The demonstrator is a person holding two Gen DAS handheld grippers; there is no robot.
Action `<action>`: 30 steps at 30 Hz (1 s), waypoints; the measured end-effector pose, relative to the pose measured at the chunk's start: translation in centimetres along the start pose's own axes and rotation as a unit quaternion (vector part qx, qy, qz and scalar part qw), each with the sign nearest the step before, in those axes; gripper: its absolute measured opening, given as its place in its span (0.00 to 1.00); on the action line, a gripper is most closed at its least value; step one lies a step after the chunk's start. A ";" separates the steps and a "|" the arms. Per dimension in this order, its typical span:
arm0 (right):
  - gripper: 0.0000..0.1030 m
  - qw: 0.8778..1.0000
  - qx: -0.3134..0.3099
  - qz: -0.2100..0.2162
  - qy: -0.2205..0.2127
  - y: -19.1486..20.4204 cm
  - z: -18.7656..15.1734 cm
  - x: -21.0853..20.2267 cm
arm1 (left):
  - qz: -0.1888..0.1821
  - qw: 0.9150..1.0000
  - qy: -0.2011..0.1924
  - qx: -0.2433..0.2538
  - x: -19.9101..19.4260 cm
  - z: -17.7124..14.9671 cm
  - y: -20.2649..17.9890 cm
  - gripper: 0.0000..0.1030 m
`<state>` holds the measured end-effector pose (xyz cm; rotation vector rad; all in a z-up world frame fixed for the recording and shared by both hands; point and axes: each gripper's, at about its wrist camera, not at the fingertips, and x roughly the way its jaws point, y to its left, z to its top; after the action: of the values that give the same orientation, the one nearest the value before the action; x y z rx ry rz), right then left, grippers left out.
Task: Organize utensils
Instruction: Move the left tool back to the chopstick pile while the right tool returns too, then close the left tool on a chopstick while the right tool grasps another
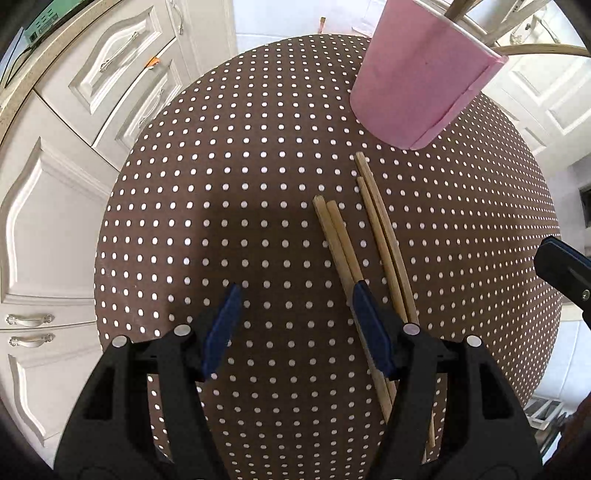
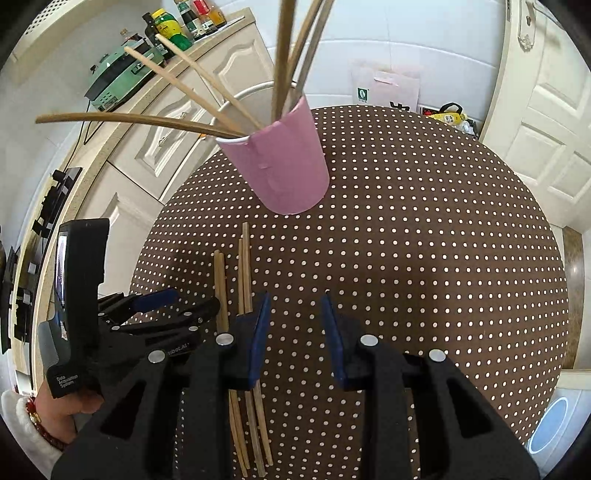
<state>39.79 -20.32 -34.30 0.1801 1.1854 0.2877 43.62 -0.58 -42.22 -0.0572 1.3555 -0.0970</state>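
Several wooden chopsticks (image 1: 373, 236) lie in two pairs on the brown dotted tablecloth (image 1: 240, 184); they also show in the right wrist view (image 2: 242, 273). A pink cup (image 1: 421, 74) stands beyond them and holds several more chopsticks (image 2: 184, 88); the cup also shows in the right wrist view (image 2: 284, 162). My left gripper (image 1: 295, 299) is open and empty, its right finger over the nearer pair. My right gripper (image 2: 293, 306) is open and empty, just right of the chopsticks. The left gripper also shows at the left of the right wrist view (image 2: 173, 302).
White cabinets (image 1: 74, 147) stand left of the round table. A counter with bottles (image 2: 184, 18) and a green appliance (image 2: 118, 74) runs behind. A white door (image 2: 546, 129) is at the right. The table edge curves close on all sides.
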 end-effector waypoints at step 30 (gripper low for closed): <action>0.09 0.989 -0.110 0.018 0.102 4.7 2.1 9.3 | -0.042 0.998 0.004 -0.051 0.4 2.1 3.8 0.05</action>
<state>44.33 -12.87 -40.43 -0.0211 1.3433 0.4748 45.87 3.12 -42.56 -0.2001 1.3661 -0.0989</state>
